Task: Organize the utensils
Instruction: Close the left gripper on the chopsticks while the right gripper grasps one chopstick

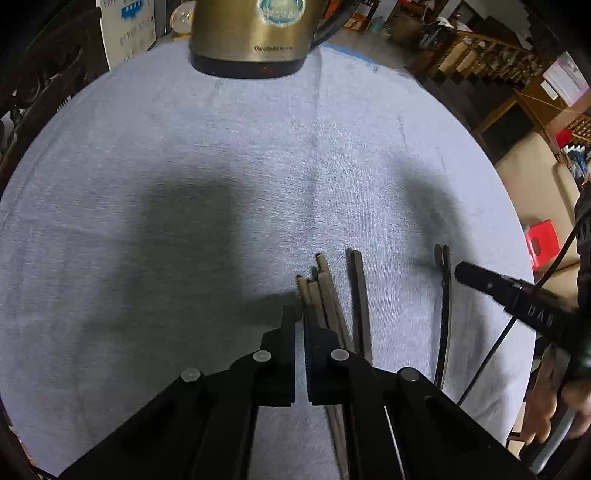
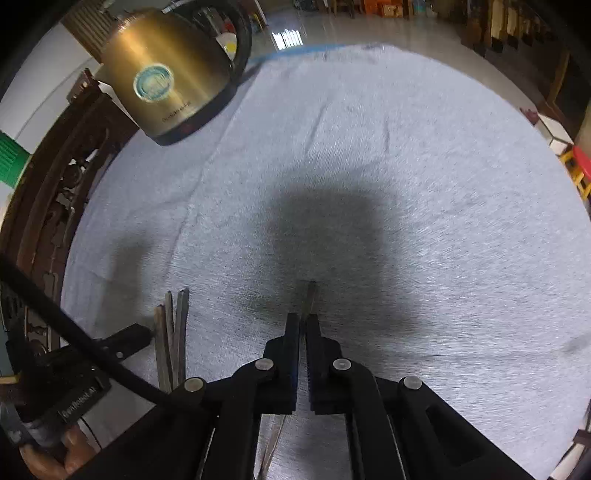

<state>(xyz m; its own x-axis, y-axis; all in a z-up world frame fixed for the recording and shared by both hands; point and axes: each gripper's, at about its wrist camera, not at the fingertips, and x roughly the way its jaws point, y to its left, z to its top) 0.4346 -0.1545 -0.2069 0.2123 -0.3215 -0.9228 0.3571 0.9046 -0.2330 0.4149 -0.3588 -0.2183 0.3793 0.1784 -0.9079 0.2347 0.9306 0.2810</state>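
A bundle of slim, pale wooden chopsticks (image 1: 322, 291) lay on the light grey-blue towelling cloth (image 1: 184, 166) that covered the table, well short of the brass-coloured electric kettle with a black base (image 1: 251, 33) at the cloth's far edge. Just right of the bundle lay a darker square-sectioned chopstick (image 1: 360, 295), and farther right again a thin black pair (image 1: 445, 295).

The left gripper (image 1: 300, 317) had its black fingers drawn almost together at the bundle's left edge; whether a stick was actually pinched could not be told, since the sticks passed mostly under the right-hand finger. The right gripper (image 2: 303, 325) was also nearly closed, and the wrist view showed a single dark stick (image 2: 311, 295) emerging from between its fingertips, so it appeared to be clamped on that one.

The sticks looked light, stiff and smooth, likely to roll or pivot in a narrow pinch. A hold near the middle of the length would probably balance better than one near the tips, and the soft cloth should let fingertips dig under them.
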